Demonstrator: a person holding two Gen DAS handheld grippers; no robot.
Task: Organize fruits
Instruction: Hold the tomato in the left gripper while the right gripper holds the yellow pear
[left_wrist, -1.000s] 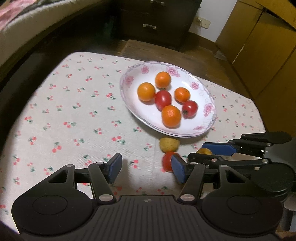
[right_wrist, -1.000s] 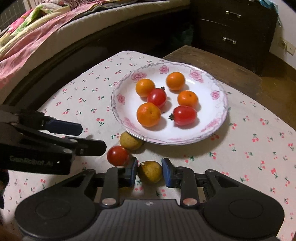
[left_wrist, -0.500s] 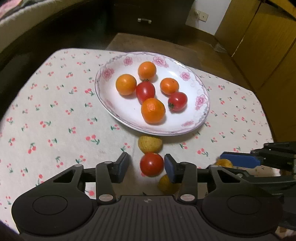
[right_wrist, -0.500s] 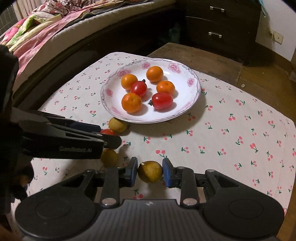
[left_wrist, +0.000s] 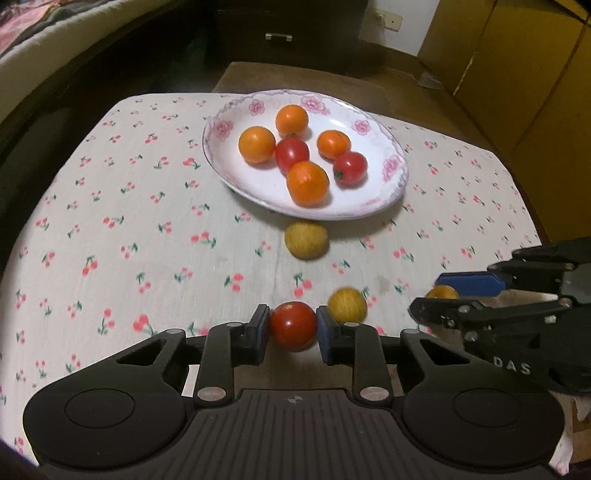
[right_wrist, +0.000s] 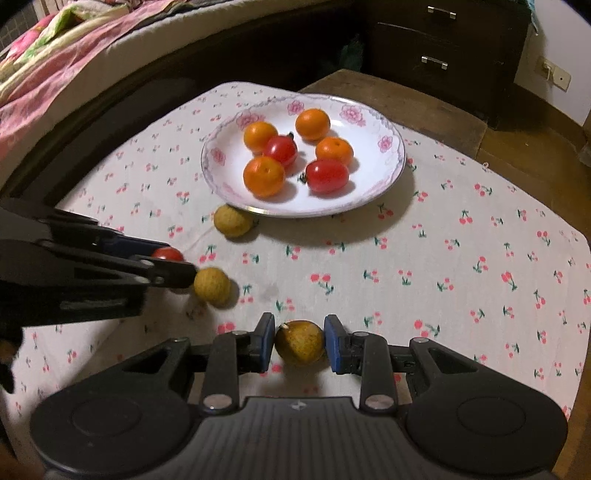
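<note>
Now left claw (left_wrist: 292, 326) grips tomato (left_wrist: 292, 325); right claw (right_wrist: 300, 341) grips yellow fruit (right_wrist: 300, 341).

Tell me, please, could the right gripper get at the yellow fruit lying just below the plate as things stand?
Probably not yet: the right gripper is shut on a yellow-brown fruit. The cloth toward the yellow fruit looks free.
</note>
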